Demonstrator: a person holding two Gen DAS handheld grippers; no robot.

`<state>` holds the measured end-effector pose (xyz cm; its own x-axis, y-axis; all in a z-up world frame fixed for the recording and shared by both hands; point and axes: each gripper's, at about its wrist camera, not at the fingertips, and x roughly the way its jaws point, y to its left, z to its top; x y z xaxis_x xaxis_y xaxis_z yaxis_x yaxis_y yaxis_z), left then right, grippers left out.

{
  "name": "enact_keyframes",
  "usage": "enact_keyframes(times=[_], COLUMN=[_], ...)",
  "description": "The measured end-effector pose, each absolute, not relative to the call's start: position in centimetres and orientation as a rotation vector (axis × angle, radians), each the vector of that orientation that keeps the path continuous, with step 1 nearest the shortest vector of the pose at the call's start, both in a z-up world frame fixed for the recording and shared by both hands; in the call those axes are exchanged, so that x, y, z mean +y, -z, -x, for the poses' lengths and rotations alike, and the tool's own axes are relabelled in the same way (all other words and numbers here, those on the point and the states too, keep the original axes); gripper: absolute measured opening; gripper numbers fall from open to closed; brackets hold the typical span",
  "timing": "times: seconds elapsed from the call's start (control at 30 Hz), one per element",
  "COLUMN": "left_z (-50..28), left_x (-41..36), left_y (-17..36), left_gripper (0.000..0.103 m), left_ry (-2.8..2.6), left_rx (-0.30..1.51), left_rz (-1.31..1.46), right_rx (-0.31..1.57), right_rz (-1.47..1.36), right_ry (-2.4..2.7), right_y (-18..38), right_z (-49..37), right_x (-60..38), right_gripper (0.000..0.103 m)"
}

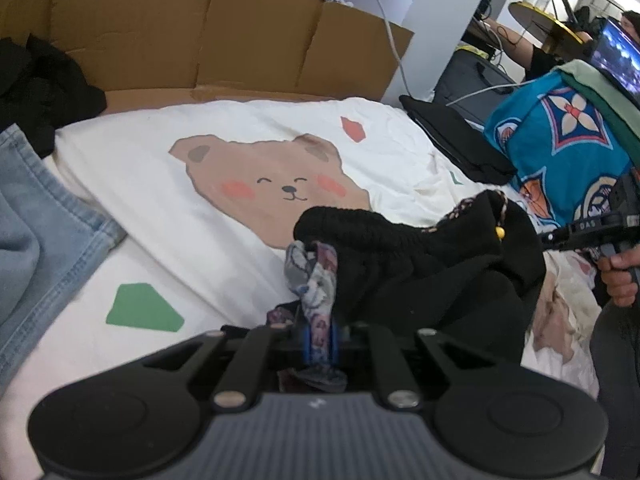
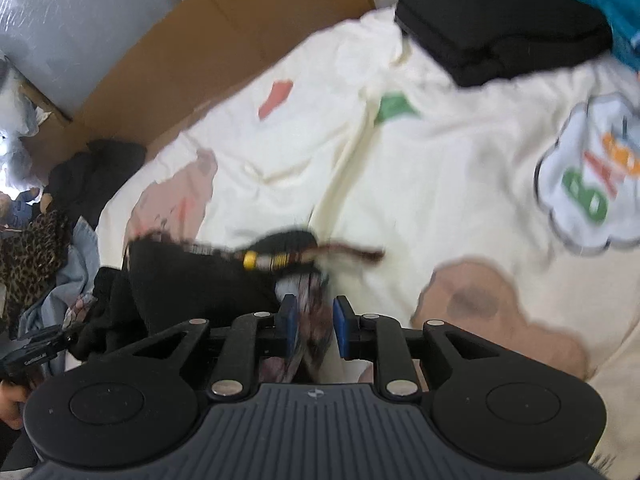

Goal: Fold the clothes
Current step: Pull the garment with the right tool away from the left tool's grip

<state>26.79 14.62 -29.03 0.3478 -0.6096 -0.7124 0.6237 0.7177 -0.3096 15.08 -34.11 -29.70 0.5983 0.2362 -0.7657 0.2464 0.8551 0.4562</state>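
Left wrist view: the left gripper (image 1: 319,344), bottom centre, has its blue pads pressed together on a floral-patterned strip of fabric (image 1: 316,280) belonging to a black knit garment with a patterned drawstring and yellow bead (image 1: 420,256). The garment lies bunched at centre right of the frame, on a cream bedsheet printed with a brown bear face (image 1: 224,200). A green diamond print (image 1: 144,308) sits lower left on the sheet. Light-blue denim jeans (image 1: 36,216) lie at the left edge; a heap of black clothing (image 1: 40,84) is upper left, against a brown cardboard sheet (image 1: 200,36) standing along the top of the frame. A folded black garment (image 1: 452,136) rests at upper right, beside a turquoise patterned cloth (image 1: 560,140). At the right edge, part of the right gripper's body and the hand holding it show.

Right wrist view, motion-blurred: the right gripper (image 2: 314,330), bottom centre, has its blue pads (image 2: 289,328) spread apart, with floral fabric between them; the right pad stands clear of the cloth, contact at the left pad cannot be told. The black garment lies left of centre, its beaded drawstring stretched across mid-frame. A white cloud-shaped print with coloured letters (image 2: 592,184) sits at right on the sheet. A leopard-print cloth (image 2: 28,248) lies at the left edge.
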Motion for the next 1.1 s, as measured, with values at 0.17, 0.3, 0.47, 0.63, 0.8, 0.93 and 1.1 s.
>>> enact_keyframes(times=[0.17,0.3,0.47,0.63,0.8,0.93,1.1], left_z=[-27.6,-28.2,-29.0,-29.7,-29.9,-30.0,-29.8], left_x=[13.9,13.7,13.1,12.4,11.8,11.7,11.9], left_y=[28.8,28.5,28.2,27.9,27.9,27.9,27.8], left_gripper=[0.018,0.038,0.045,0.048,0.049,0.049,0.049], left_ry=[0.785,0.800,0.794,0.799,0.791,0.787,0.788], left_rx=[0.939,0.949,0.949,0.950,0.949,0.945,0.935], left_rz=[-0.014,0.020,0.019,0.017,0.006,0.005,0.009], right_rx=[0.920,0.940,0.956,0.991,1.009,1.018,0.973], right_rz=[-0.488,-0.380,-0.244,-0.122,0.060,0.095,0.080], right_ry=[-0.030,-0.092,-0.153,-0.178,-0.238,-0.263,-0.281], right_y=[28.5,28.6,29.6,31.2,31.5,29.6,26.2], right_z=[-17.7,-19.6,-20.9,-22.2,-22.3,-22.4,-21.6], right_x=[-34.3,-32.5,-29.6,-27.8,-26.0,-25.4,-25.6], right_gripper=[0.027,0.039,0.043,0.043,0.025,0.009,0.009])
